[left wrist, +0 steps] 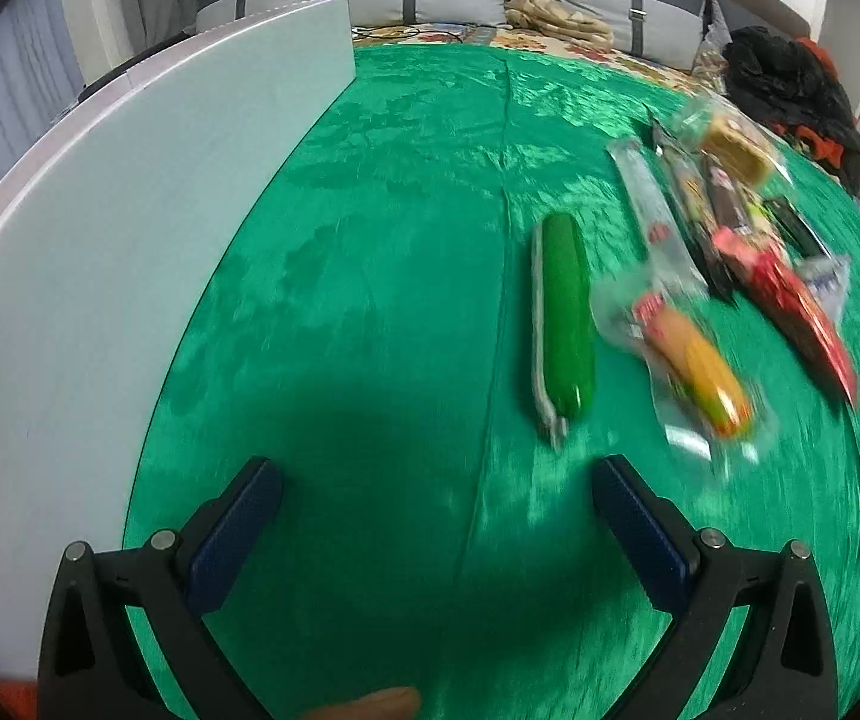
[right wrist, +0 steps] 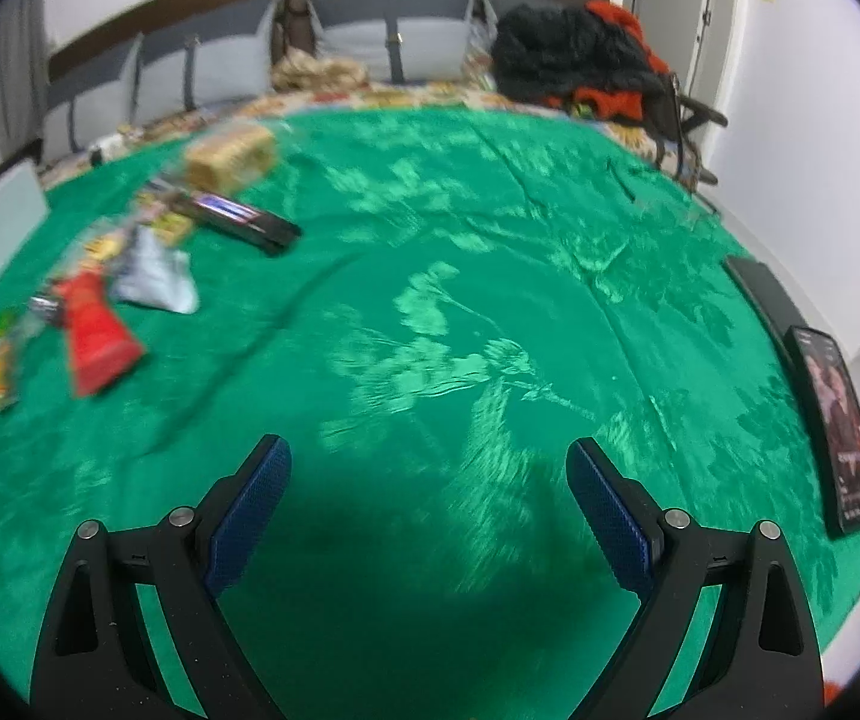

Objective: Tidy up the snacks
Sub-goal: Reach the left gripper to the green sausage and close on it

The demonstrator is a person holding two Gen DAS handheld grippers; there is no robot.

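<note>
Green cloth (left wrist: 405,252) covers the table in the left wrist view. We see the left claw (left wrist: 437,483) spread wide and empty, hovering low over bare cloth. Ahead and to its right lies a green packet (left wrist: 565,315), set apart from the rest. Further right, the snacks (left wrist: 724,252) lie in a loose cluster: a clear wrapper with an orange item (left wrist: 694,360), a red packet (left wrist: 790,300), dark bars and a pack of biscuits (left wrist: 736,150), some overlapping. A white board (left wrist: 129,240) stands along the left side of the table. The frame is blurred, so labels cannot be read.

In the right wrist view, the right claw (right wrist: 428,468) is likewise released and holds nothing, over empty cloth. The same cluster appears far left, well apart from this claw. A phone (right wrist: 841,426) rests at the right edge of the table.

We judge the task to be at an early stage: no snack is gripped, and no orderly row or container of sorted items is visible. The whole cluster remains to be arranged.
</note>
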